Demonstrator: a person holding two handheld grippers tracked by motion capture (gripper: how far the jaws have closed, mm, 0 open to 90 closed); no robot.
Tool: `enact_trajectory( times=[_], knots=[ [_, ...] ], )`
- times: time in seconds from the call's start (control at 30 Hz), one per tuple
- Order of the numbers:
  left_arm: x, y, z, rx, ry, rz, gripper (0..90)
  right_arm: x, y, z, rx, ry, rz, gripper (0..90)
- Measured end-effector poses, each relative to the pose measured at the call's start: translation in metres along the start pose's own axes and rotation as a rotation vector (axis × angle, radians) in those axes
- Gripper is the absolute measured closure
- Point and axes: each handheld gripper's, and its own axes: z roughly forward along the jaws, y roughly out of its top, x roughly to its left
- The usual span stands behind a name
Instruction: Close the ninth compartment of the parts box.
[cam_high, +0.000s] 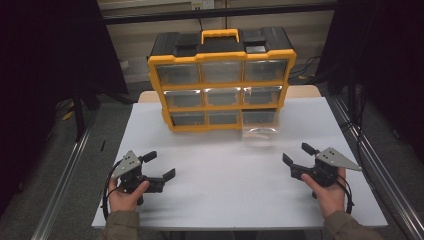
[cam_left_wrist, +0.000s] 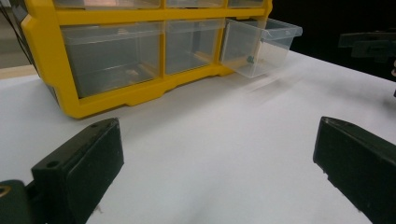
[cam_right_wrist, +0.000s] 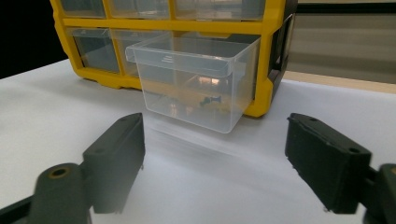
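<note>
Both grippers low on counter (cam_high: 225, 170), lower frame.
Left gripper (cam_high: 162, 166) and right gripper (cam_high: 296, 154): fingers wide, empty, aimed at pulled-out drawer (cam_high: 259, 132).

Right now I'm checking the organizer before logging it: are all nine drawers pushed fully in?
No, the bottom right drawer sticks out of the yellow organizer over the table.

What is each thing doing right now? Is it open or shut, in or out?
Bottom right drawer: pulled out, a small dark screw-like piece inside.
Other drawers: pushed in.
Yellow organizer: upright at the table's far edge.
Carry handle: folded down.
Left gripper: open, empty, above the table.
Right gripper: open, empty, facing the pulled-out drawer.
</note>
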Motion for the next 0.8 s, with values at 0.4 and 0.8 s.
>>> enact_trajectory(
  times=[0.4,0.8],
  knots=[
    [0.001,0.000,0.000,-0.011,-0.022,0.000,1.6,0.003,0.004,0.012,-0.002,-0.005,-0.030,48.6],
    [0.000,0.000,-0.002,-0.015,0.005,0.004,1.5,0.007,0.010,0.021,-0.007,0.010,-0.059,81.2]
  ],
)
